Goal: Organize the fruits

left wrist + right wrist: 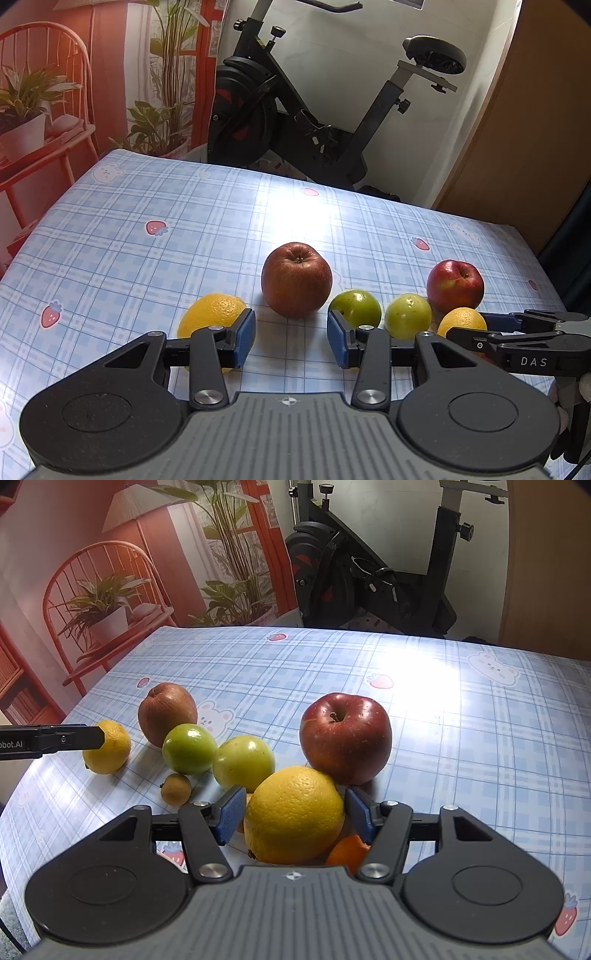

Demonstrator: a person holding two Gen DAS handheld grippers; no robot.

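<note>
A: Where is your right claw (pixel 293 814)?
B: It sits around the big orange (pixel 293 814), one blue pad on each side. You cannot tell whether the pads press on it.
A: And your left claw (pixel 291 338)?
B: Partly open and empty, over bare tablecloth (pixel 147 206). A second orange (pixel 210 314) lies just behind its left finger, and the brown apple (pixel 296 279) stands beyond the gap.
A: The rest?
B: Two green fruits (pixel 189 748) (pixel 243 763) side by side, the red apple (pixel 345 737) touching your big orange, a small brown fruit (pixel 176 789) in front.
</note>
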